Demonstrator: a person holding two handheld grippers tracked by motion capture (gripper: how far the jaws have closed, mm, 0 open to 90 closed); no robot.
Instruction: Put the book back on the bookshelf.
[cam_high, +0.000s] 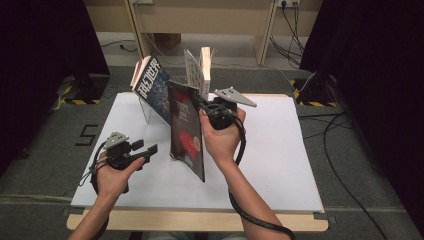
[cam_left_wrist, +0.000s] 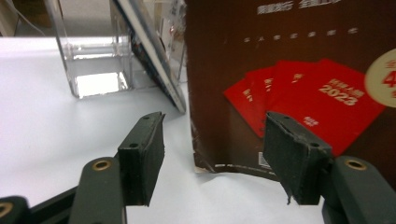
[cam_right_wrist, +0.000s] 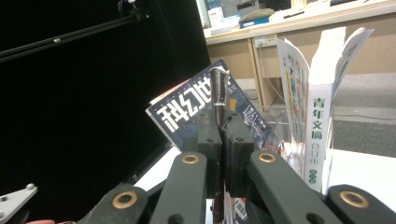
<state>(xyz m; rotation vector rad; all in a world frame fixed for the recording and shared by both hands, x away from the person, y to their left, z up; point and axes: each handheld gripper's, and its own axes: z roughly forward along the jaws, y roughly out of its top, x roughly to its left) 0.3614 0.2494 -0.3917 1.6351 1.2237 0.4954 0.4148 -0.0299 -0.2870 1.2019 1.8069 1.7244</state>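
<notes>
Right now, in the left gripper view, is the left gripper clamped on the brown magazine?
No: the left gripper stands open, its pads apart with white table between them, and the brown magazine stands beyond, untouched.

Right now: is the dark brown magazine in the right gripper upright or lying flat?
Upright, slightly tilted. The dark brown magazine hangs on edge from the right gripper, jaws clamped on its top edge; whether its lower corner touches the table is unclear.
</notes>
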